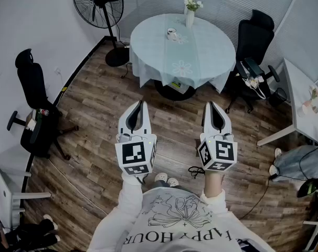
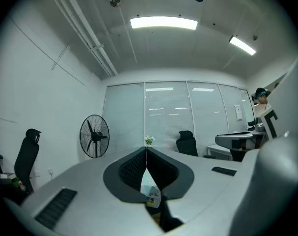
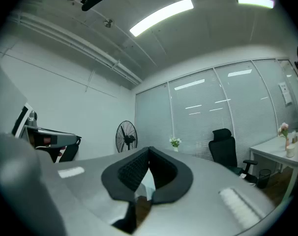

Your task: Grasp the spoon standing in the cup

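A small white cup (image 1: 171, 34) stands on the round table (image 1: 211, 62) with a pale cloth, far ahead of me in the head view; the spoon in it is too small to make out. My left gripper (image 1: 142, 104) and right gripper (image 1: 208, 105) are held side by side over the wooden floor, well short of the table. Both point toward it. Their jaws are closed tip to tip with nothing between them. In the left gripper view the left gripper (image 2: 146, 149) has its black pads (image 2: 132, 168) meeting; the right gripper (image 3: 149, 150) stands the same.
A vase of white flowers (image 1: 190, 10) stands at the table's far side. A floor fan (image 1: 98, 5) is at the back left. Black office chairs stand at the left (image 1: 35, 109) and right (image 1: 253, 41). A white desk (image 1: 300, 104) and a seated person's legs (image 1: 298, 161) are at the right.
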Tool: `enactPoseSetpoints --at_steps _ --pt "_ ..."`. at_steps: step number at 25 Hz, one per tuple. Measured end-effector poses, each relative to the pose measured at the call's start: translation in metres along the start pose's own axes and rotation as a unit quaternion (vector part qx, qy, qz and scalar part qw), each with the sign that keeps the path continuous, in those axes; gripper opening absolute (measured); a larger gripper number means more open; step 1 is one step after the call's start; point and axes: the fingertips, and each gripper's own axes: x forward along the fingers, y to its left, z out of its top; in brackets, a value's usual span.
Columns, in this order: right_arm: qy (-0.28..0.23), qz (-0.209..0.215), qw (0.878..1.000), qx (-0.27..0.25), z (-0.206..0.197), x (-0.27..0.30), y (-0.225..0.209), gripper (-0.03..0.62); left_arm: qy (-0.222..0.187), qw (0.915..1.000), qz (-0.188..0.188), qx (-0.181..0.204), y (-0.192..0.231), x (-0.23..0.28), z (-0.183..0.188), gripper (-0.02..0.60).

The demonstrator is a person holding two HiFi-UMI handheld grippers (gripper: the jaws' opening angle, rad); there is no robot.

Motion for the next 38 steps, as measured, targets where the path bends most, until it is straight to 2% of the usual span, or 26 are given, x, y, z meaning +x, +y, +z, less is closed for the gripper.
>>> enactPoseSetpoints --at_steps 15,26,33,35,38 --pt "-0.004 -0.002 1.000 -0.001 -0.008 0.013 0.017 0.011 -0.005 0.9998 -0.008 -0.016 0.021 0.005 -0.003 0.007" --pt "0.009 -0.010 1.000 -0.001 -0.023 0.026 0.030 0.011 0.012 0.9997 -0.013 -0.019 0.042 0.020 -0.019 0.008" --pt "0.017 -0.012 1.000 -0.005 -0.030 0.045 0.019 0.011 0.021 0.9995 -0.013 -0.021 0.038 0.043 -0.027 0.011" --pt "0.017 -0.013 1.000 -0.009 -0.032 0.054 0.014 0.011 0.024 0.9994 -0.013 -0.020 0.038 0.053 -0.030 0.040" --pt "0.017 -0.008 1.000 -0.006 -0.036 0.072 0.007 0.011 0.025 0.9994 -0.007 -0.021 0.040 0.070 -0.032 0.051"
